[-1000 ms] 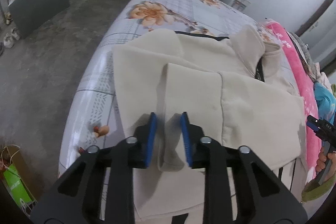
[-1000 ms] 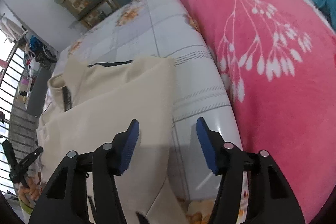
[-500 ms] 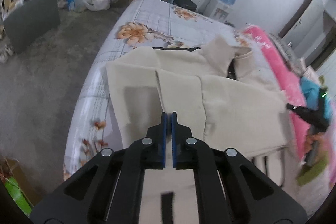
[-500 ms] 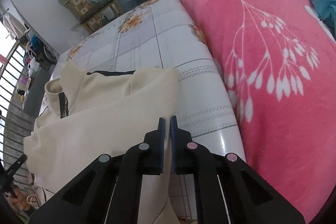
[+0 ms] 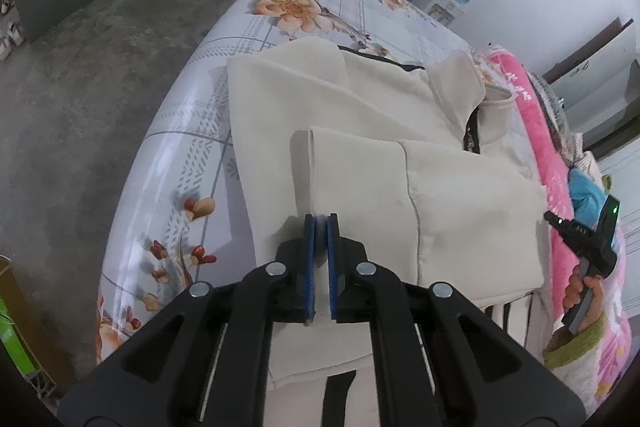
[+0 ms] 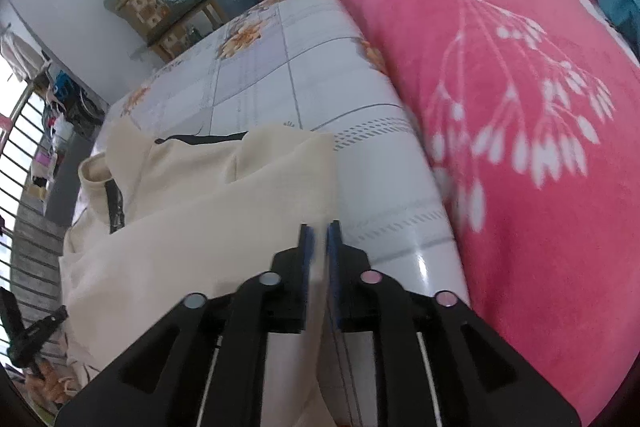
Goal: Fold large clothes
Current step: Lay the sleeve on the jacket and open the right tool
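Your left gripper (image 5: pixel 321 259) is clamped on the cream jacket (image 5: pixel 440 195), but your right gripper (image 6: pixel 319 255) is opening on its edge, so that side may slip free.

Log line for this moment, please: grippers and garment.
left gripper: shut on jacket cuff | right gripper: jaws opening, jacket edge between them | jacket: partly folded on bed

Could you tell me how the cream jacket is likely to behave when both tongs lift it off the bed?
The jacket will probably sag between the grips: it already lies in soft folds. It looks like thick fleece, so likely bulky rather than heavy. The left tongs pinch only a sleeve edge, and the right tongs, jaws opening, hold a thin hem, so the fabric may slip free.
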Demonstrator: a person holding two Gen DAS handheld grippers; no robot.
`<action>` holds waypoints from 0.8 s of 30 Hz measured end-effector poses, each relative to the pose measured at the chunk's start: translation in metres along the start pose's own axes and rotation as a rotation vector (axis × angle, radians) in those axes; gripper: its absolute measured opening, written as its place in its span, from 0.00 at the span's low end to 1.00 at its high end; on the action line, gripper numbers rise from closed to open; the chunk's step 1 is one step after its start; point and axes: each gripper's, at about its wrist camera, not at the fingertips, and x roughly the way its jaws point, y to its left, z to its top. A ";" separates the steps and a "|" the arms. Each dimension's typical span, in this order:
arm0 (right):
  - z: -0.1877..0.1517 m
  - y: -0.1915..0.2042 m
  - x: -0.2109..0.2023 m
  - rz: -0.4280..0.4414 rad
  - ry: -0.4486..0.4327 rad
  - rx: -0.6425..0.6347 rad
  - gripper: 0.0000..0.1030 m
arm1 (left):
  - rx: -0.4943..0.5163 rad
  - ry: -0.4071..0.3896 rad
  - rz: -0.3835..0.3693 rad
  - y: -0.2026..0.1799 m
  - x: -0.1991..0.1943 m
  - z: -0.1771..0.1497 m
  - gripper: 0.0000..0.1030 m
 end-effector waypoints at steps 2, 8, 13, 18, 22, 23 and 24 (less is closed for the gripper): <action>-0.006 -0.001 -0.018 0.016 -0.016 -0.015 0.32 | -0.007 -0.002 -0.018 0.001 -0.003 0.000 0.04; -0.061 0.019 -0.080 0.048 -0.029 -0.261 0.56 | -0.016 0.005 -0.019 0.004 -0.001 -0.002 0.05; -0.113 0.045 -0.077 -0.070 0.027 -0.525 0.57 | 0.022 -0.013 0.035 -0.005 0.002 -0.004 0.05; -0.133 0.057 -0.049 -0.308 0.017 -0.653 0.24 | 0.057 -0.028 0.078 -0.012 0.000 -0.006 0.03; -0.118 0.045 -0.065 -0.258 -0.050 -0.537 0.08 | 0.048 -0.055 0.037 -0.015 -0.021 -0.005 0.03; -0.116 0.042 -0.072 -0.247 -0.074 -0.511 0.08 | 0.046 -0.051 0.028 -0.016 -0.022 -0.005 0.03; -0.115 0.039 -0.074 -0.239 -0.083 -0.493 0.08 | 0.043 -0.042 0.023 -0.016 -0.023 -0.005 0.03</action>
